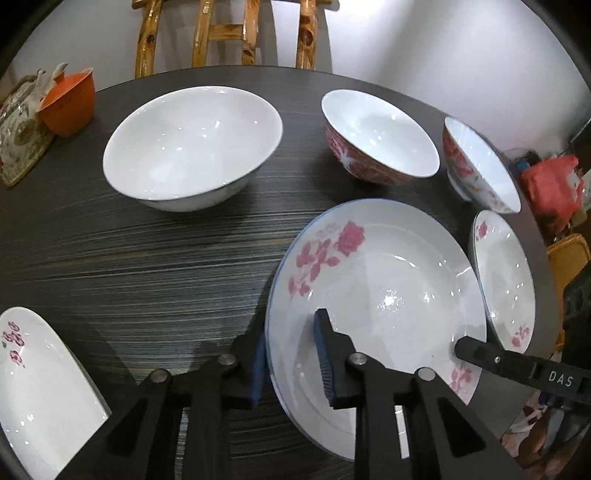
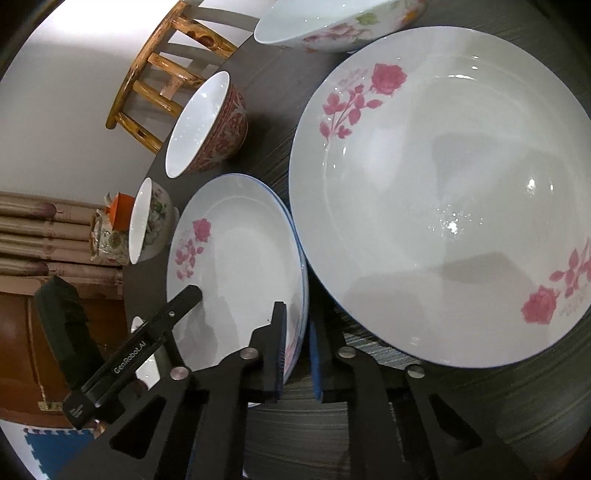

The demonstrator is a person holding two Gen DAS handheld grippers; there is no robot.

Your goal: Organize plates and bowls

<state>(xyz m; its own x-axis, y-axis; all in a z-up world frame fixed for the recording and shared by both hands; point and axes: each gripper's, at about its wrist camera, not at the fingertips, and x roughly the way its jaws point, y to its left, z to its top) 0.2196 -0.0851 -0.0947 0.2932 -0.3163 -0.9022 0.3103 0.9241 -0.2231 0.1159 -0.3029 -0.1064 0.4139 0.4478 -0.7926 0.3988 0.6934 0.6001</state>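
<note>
The left tongs [image 1: 291, 360] straddle the near-left rim of the big rose plate [image 1: 376, 280], fingers apart. The right tongs [image 2: 297, 350] clamp the rim of the small plate [image 2: 236, 266], lying on the bench [image 2: 369, 435] just left of the big plate.

A dark round table [image 1: 147, 266] with streaked grain stands by a plain white wall [image 1: 424, 40]. 1 varnished wooden chair [image 1: 221, 33] sits behind it — a blue foam floor mat [image 2: 55, 450] shows below, and glare spots the tabletop.
</note>
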